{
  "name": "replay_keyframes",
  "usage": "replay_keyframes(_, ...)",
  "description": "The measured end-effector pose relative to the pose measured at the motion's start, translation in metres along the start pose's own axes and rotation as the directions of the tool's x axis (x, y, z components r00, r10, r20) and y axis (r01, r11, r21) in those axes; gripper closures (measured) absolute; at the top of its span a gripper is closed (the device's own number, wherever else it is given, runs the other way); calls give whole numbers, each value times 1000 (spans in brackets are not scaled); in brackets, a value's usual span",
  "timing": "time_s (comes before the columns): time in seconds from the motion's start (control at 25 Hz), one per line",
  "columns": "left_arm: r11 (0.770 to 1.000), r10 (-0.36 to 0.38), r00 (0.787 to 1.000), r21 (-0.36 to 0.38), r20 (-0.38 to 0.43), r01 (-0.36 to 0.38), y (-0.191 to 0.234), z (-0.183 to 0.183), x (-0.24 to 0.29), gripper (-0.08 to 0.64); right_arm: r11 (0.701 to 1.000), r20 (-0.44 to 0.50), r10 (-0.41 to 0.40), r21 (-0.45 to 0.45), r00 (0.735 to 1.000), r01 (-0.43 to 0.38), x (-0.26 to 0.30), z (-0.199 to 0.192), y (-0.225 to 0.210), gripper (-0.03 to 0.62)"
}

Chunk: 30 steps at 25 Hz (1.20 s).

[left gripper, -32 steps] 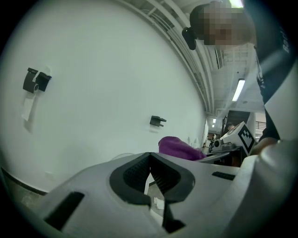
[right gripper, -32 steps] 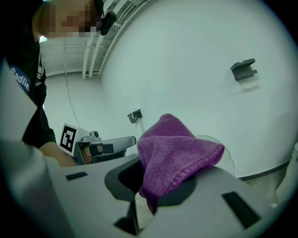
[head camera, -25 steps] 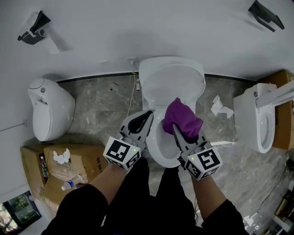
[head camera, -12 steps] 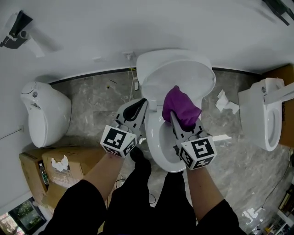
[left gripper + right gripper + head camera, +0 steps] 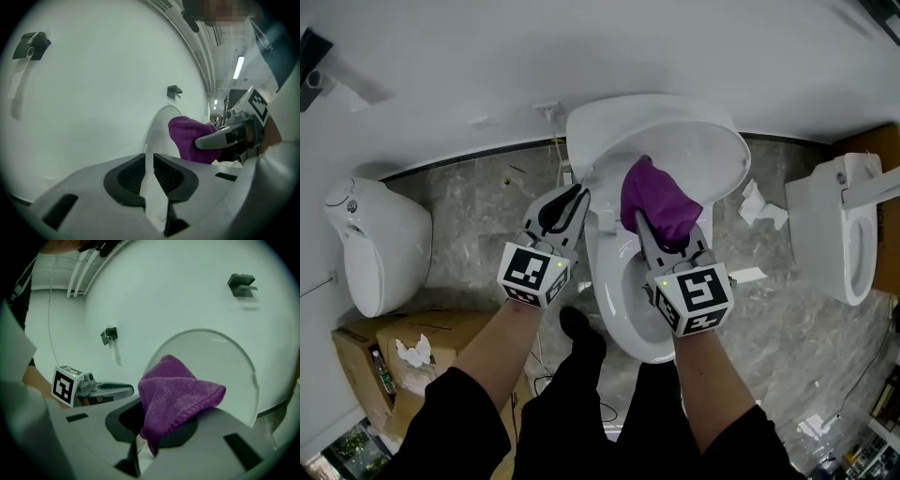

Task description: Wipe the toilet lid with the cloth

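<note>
While the right gripper (image 5: 664,239) pinches the purple cloth (image 5: 654,199) fast between its fingers, the cloth lies against the inner face of the raised toilet lid (image 5: 708,155). At the lid's left rim, the left gripper (image 5: 573,200) has just been opening; its jaws stand slightly apart, with the rim's thin edge in the gap.

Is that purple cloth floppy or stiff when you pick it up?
Probably floppy: the purple cloth droops in folds over the right gripper pinching it. Likely light too, since a small pinch holds the whole bundle up. Its fuzzy weave should probably drag on the toilet lid, not slip.
</note>
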<state>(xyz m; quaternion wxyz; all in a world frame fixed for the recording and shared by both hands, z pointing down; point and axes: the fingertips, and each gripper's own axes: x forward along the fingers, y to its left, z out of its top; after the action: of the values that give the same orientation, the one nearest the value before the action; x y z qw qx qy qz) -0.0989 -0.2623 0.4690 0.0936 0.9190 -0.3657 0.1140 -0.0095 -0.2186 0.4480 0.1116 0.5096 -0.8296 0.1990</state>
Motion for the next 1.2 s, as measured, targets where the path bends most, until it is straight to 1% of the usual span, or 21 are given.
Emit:
replay_keyframes(0.04,1000,-2,1000,6,-11,2,3,-4,4,502,1000,4,-6,-6,1000,7,3,1,-2,534)
replay_keyframes(0.08,1000,-4,1000,11,-23,5,6,-8,7,451,1000,8,-13,-9,1000,13,6,3,-5,534)
replay_keyframes(0.12,1000,-7,999,18,-33,7,8,-12,10,445,1000,12,-19,-11,1000,19,9,5,-7,534)
replay_keyframes(0.28,998,-20,998,51,-52,23,15,-18,19,445,1000,41,-26,-11,999,26,19,16,-9,534)
replay_keyframes(0.44,997,-28,998,66,-56,32,22,-19,27,445,1000,69,-29,-10,997,30,33,26,-7,534)
replay_keyframes(0.52,997,-31,998,74,-53,35,22,-20,29,465,999,79,-30,-16,996,31,39,31,-6,534)
replay_keyframes(0.64,996,-36,998,82,-58,41,21,-24,33,486,999,83,-36,-35,996,39,46,37,-9,534)
replay_keyframes(0.84,996,-28,998,88,-58,33,23,-25,35,494,997,90,-43,-53,995,48,57,43,-13,534)
replay_keyframes(1.0,995,-17,997,96,-75,24,23,-27,37,494,996,92,-46,-72,995,53,62,49,-14,534)
replay_keyframes(1.12,995,-6,997,97,-77,13,25,-27,36,494,993,101,-53,-96,993,63,55,54,-26,534)
replay_keyframes(1.2,995,5,997,97,-79,3,25,-26,37,494,989,121,-87,-106,989,100,42,60,-49,534)
